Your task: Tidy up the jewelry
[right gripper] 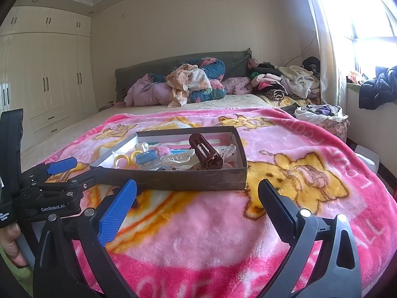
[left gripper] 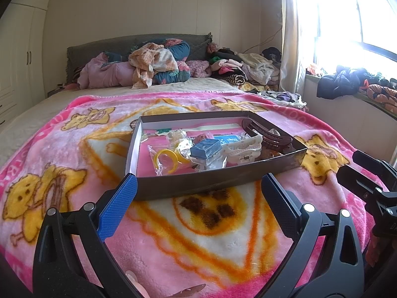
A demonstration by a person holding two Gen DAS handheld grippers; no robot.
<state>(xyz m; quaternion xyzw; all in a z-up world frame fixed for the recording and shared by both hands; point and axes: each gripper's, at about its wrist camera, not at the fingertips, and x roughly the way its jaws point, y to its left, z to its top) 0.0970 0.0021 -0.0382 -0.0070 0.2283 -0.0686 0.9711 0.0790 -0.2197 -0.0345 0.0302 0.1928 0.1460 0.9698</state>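
Note:
A shallow dark cardboard tray point(left gripper: 208, 182) point(right gripper: 188, 181) lies on a pink cartoon blanket. In it are a yellow ring in a clear bag point(left gripper: 165, 161) point(right gripper: 124, 160), a small blue box point(left gripper: 206, 149) point(right gripper: 146, 158), a white hair claw point(left gripper: 244, 147) point(right gripper: 177, 159), a brown hair claw point(left gripper: 266, 134) point(right gripper: 206, 152) and a pink fluffy piece point(right gripper: 162, 151). My left gripper point(left gripper: 199, 182) point(right gripper: 74, 168) is open just short of the tray's near wall, holding nothing. My right gripper point(right gripper: 198, 188) is open near the tray's front right corner, holding nothing; in the left wrist view only its body point(left gripper: 372, 186) shows.
The blanket point(left gripper: 186, 236) point(right gripper: 211, 236) covers the foot of a bed. Heaped bedding and clothes point(left gripper: 153, 67) point(right gripper: 191, 87) lie at the headboard. Wardrobes point(right gripper: 49, 82) line the left wall. A bright window point(left gripper: 352, 17) and a sill with dark clothes point(left gripper: 342, 82) are on the right.

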